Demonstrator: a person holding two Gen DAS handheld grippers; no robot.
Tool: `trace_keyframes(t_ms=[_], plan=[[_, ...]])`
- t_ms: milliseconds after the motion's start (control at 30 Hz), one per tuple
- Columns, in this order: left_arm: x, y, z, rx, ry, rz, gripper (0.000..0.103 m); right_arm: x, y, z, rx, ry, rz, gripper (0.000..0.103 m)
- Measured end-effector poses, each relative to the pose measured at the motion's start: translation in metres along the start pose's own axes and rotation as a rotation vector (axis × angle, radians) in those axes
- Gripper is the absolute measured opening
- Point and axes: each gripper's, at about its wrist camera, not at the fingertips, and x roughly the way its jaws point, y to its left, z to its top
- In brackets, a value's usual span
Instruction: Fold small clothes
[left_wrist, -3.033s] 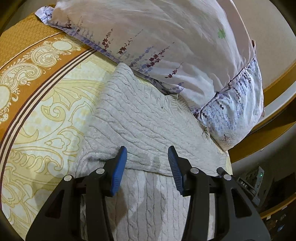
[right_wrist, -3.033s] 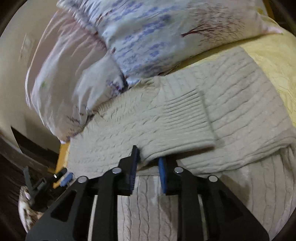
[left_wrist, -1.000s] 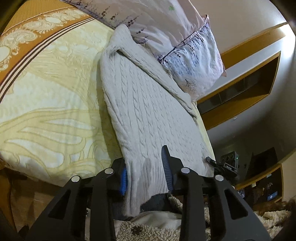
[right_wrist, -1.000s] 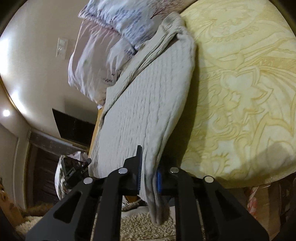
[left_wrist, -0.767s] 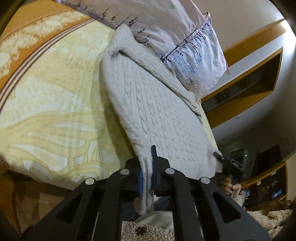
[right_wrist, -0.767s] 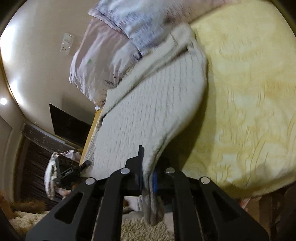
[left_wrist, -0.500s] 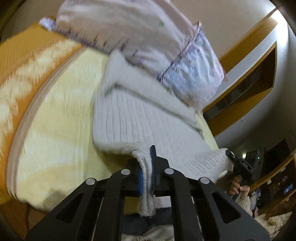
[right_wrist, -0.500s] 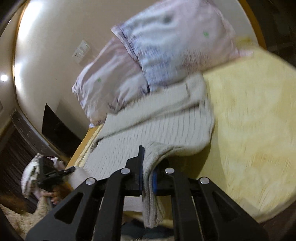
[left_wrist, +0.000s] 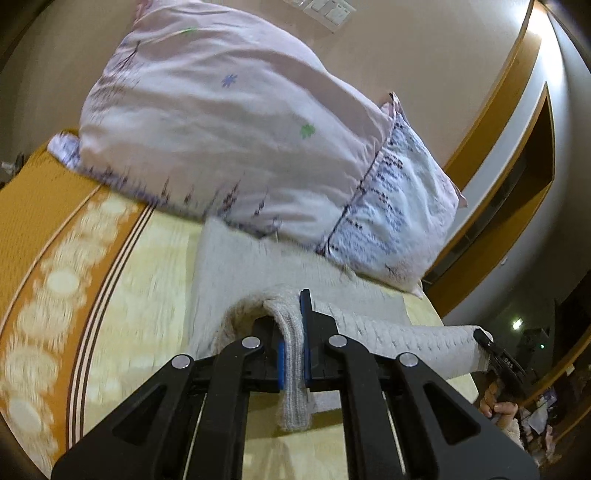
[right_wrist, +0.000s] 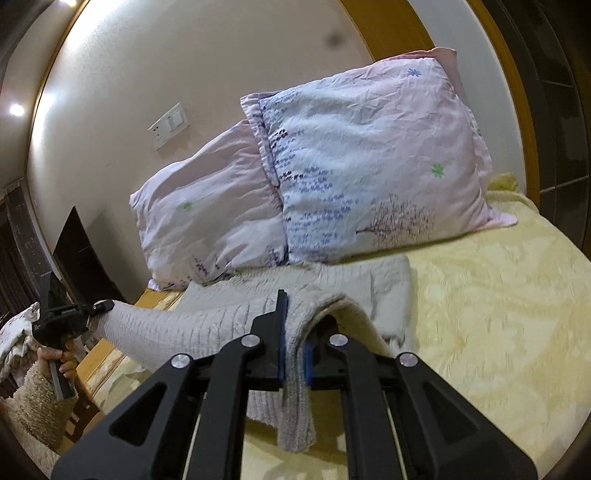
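Yellow patterned bedspread (left_wrist: 147, 266) supports the grey cable-knit sweater (left_wrist: 236, 269), upper part lying against the floral pillows (right_wrist: 369, 162). Left gripper (left_wrist: 293, 354) and right gripper (right_wrist: 293, 347) each clench a hem corner, raised. Step: bottom-to-top fold. Next move requires carrying both corners forward evenly, then lowering.
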Motion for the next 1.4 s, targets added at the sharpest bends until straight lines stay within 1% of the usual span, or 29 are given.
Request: trace_keyframes(t_ms=[67, 133, 233, 433, 567, 633, 733, 767, 800, 867, 933, 1033, 1100, 1167, 1200, 1267, 1300, 1333, 1367, 1400], plan=[[0.010, -0.003, 0.012, 0.004, -0.008, 0.006, 0.006, 0.014, -0.005, 0.010, 0.007, -0.003, -0.009, 0.007], [0.029, -0.001, 0.026, 0.006, -0.014, 0.022, 0.006, 0.032, -0.015, 0.017, 0.029, 0.006, -0.016, 0.007], [0.062, 0.010, 0.036, -0.025, 0.012, 0.049, 0.006, 0.067, -0.036, 0.021, 0.083, 0.055, -0.033, 0.007], [0.130, 0.055, 0.034, -0.177, 0.097, 0.067, 0.006, 0.139, -0.081, 0.013, 0.225, 0.199, -0.063, 0.007], [0.154, 0.081, 0.028, -0.284, 0.131, 0.058, 0.006, 0.172, -0.105, 0.006, 0.306, 0.265, -0.081, 0.007], [0.159, 0.087, 0.026, -0.304, 0.140, 0.056, 0.006, 0.183, -0.113, 0.001, 0.328, 0.296, -0.087, 0.007], [0.161, 0.089, 0.023, -0.329, 0.156, 0.044, 0.006, 0.185, -0.116, -0.005, 0.341, 0.316, -0.074, 0.008], [0.161, 0.089, 0.022, -0.331, 0.158, 0.041, 0.006, 0.182, -0.115, -0.005, 0.343, 0.318, -0.065, 0.010], [0.160, 0.088, 0.023, -0.334, 0.161, 0.034, 0.006, 0.178, -0.114, -0.005, 0.349, 0.321, -0.059, 0.014], [0.158, 0.088, 0.024, -0.347, 0.162, 0.015, 0.006, 0.170, -0.113, -0.006, 0.360, 0.330, -0.033, 0.017], [0.157, 0.088, 0.027, -0.357, 0.158, -0.002, 0.006, 0.165, -0.109, -0.005, 0.350, 0.336, -0.005, 0.007], [0.160, 0.088, 0.032, -0.367, 0.143, -0.011, 0.006, 0.165, -0.111, 0.005, 0.364, 0.303, -0.026, 0.007], [0.165, 0.089, 0.034, -0.406, 0.142, -0.028, 0.006, 0.172, -0.121, 0.011, 0.429, 0.278, -0.027, 0.007], [0.173, 0.093, 0.035, -0.448, 0.146, -0.037, 0.006, 0.184, -0.132, 0.017, 0.494, 0.259, -0.047, 0.007], [0.176, 0.095, 0.035, -0.462, 0.149, -0.039, 0.006, 0.191, -0.136, 0.017, 0.517, 0.262, -0.052, 0.008], [0.183, 0.099, 0.034, -0.500, 0.161, -0.042, 0.006, 0.207, -0.141, 0.015, 0.560, 0.296, -0.079, 0.010], [0.185, 0.102, 0.034, -0.530, 0.167, -0.051, 0.007, 0.214, -0.143, 0.013, 0.575, 0.312, -0.092, 0.015], [0.186, 0.104, 0.033, -0.554, 0.168, -0.061, 0.011, 0.221, -0.143, 0.011, 0.589, 0.322, -0.095, 0.019], [0.186, 0.105, 0.033, -0.572, 0.168, -0.079, 0.015, 0.223, -0.142, 0.011, 0.590, 0.312, -0.087, 0.027], [0.184, 0.106, 0.034, -0.589, 0.156, -0.102, 0.028, 0.225, -0.141, 0.012, 0.591, 0.302, -0.080, 0.035]])
